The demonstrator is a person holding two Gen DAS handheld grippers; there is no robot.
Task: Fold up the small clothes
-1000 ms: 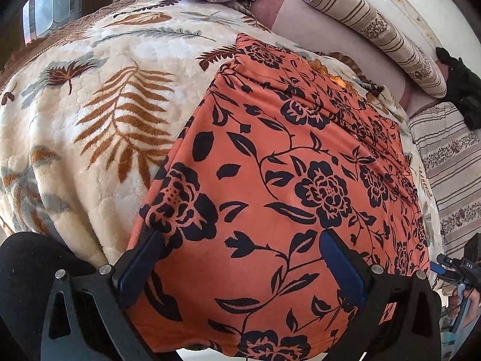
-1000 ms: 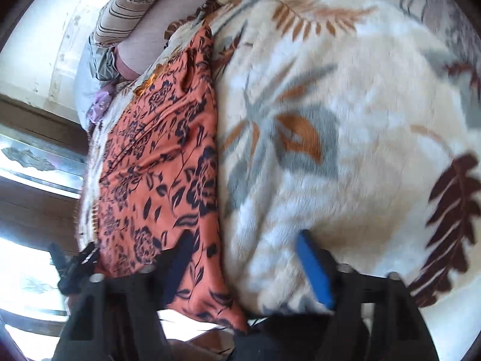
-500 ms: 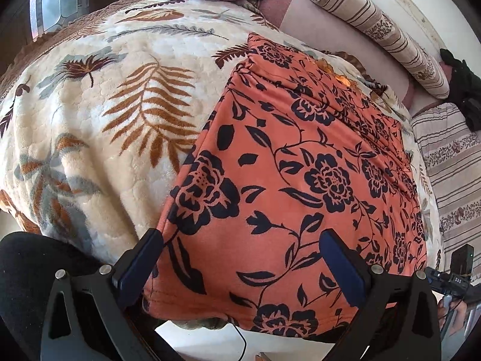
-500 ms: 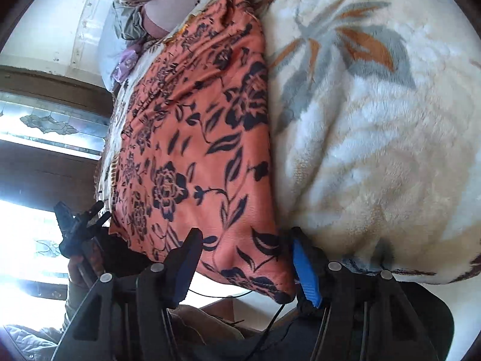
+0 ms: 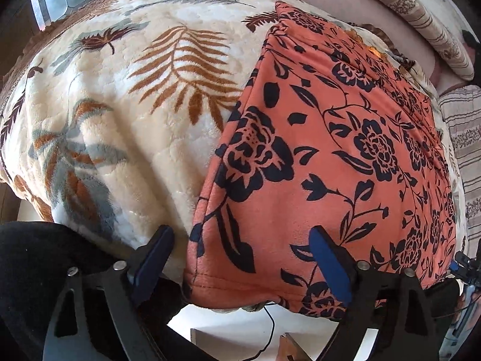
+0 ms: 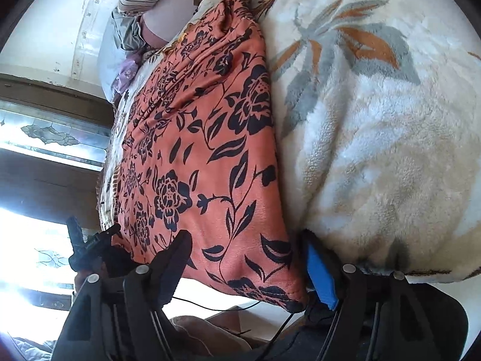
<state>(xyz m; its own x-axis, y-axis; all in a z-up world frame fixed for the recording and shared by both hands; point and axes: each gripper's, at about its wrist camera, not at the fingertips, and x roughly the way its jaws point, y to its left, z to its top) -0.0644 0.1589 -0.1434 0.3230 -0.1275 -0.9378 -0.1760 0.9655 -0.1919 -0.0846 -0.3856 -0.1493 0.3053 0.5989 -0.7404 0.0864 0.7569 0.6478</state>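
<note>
Left tongs [image 5: 240, 258] closing, right tongs [image 6: 246, 264] opening astride garment [image 5: 330, 156] corners.

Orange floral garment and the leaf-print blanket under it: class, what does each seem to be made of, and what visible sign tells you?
Orange floral garment: seemingly a soft, matte knit or brushed fabric; it drapes smoothly over the bed edge, with a stitched hem.
Leaf-print blanket: probably plush synthetic fleece; its fuzzy, tufted pile shows a slight sheen in the light.

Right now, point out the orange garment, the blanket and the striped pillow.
orange garment [image 5: 330, 156], left wrist view, flat middle of the floral cloth.
blanket [image 5: 120, 114], left wrist view, cream plush beside the garment.
striped pillow [image 5: 421, 12], left wrist view, its long striped side.
</note>
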